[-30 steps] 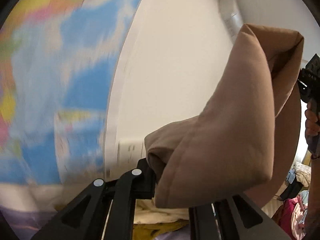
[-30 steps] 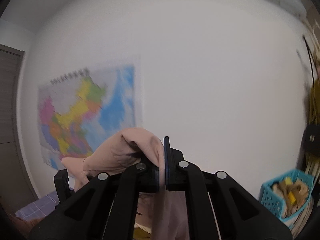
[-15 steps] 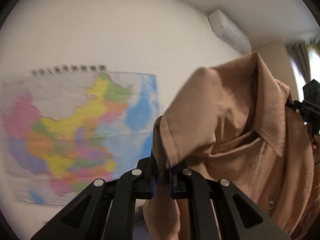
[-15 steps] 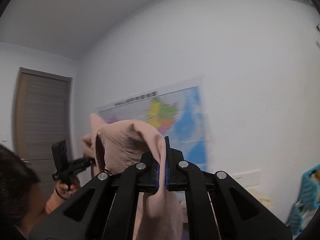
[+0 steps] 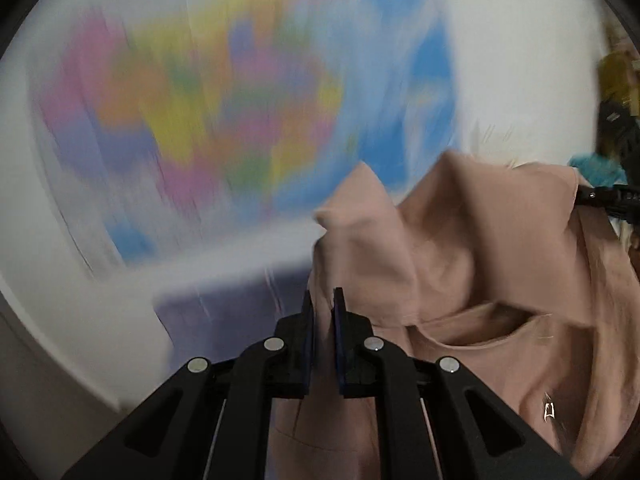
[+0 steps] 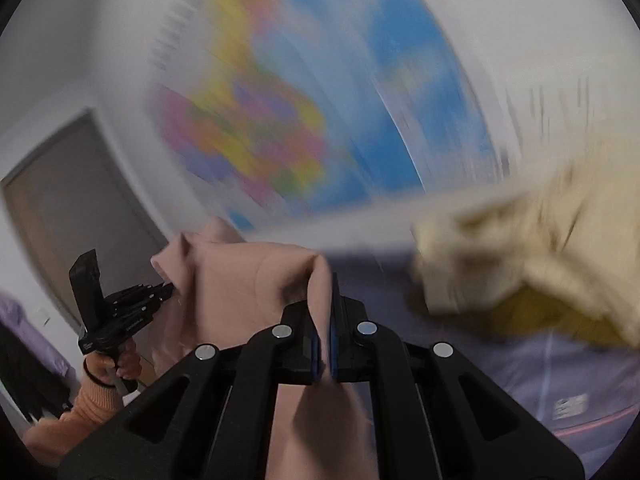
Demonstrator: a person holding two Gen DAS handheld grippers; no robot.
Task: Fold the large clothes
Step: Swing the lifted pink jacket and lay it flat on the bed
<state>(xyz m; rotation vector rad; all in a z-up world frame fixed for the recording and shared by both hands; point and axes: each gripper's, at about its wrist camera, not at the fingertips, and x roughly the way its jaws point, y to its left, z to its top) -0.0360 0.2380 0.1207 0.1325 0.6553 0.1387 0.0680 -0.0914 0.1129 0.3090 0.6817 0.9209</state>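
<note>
- The left gripper [image 5: 323, 320] is pinching one shoulder edge of the tan jacket [image 5: 480, 280], jaws nearly closed on cloth.
- The right gripper [image 6: 325, 320] is clamping the other edge, holding the jacket aloft between them.
- Folding is seemingly just starting: no fold showing yet.
- Beyond, a lavender bed [image 6: 560, 380] is carrying a cream garment pile [image 6: 540, 240]; farthest, a blurred wall map [image 5: 240, 100] is hanging.

my left tongs [image 5: 323, 308] are matte black plastic, blue-lined pads, four silver screw heads across the linkage. my right tongs [image 6: 325, 296] match. at lower left my left hand [image 6: 116, 364] shows bare skin, dark wristband, orange knit sleeve [image 6: 86, 404].
</note>
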